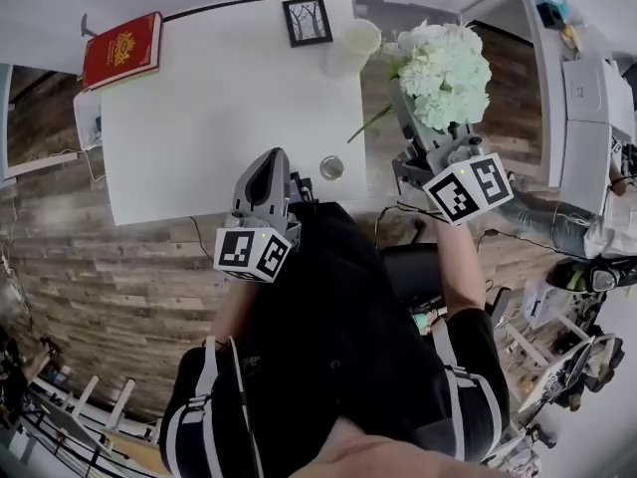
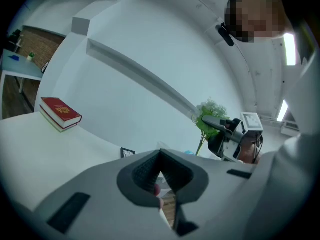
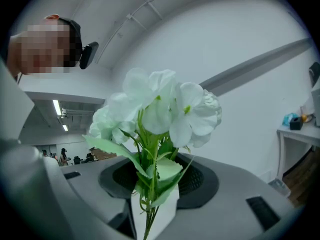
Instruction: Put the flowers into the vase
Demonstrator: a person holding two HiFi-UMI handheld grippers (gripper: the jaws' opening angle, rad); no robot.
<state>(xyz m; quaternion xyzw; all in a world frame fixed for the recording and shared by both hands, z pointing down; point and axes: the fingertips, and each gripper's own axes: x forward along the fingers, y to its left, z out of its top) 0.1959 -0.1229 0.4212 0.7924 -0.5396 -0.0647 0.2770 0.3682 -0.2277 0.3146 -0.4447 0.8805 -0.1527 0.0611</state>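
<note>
FLOWERS ON THEIR WAY: My right gripper is clamped on the green stems of the white flowers. The blooms stand clear above the jaws, so the bunch can go stem-first into the vase. The bunch hangs off the edge of the table, just right of the vase and not yet over its mouth. I judge that the carry across and the lowering are still to do.

My left gripper, jaws drawn together on nothing, sits at the table's near edge, well apart from the vase and out of the flowers' path.

A framed tree picture stands just left of the vase. A red book lies far to the vase's left. It bears a gold emblem; any lettering is too small to read. A small round metal object sits on the near side of the vase. The only other marks are the black-and-white squares on each gripper's cube.
</note>
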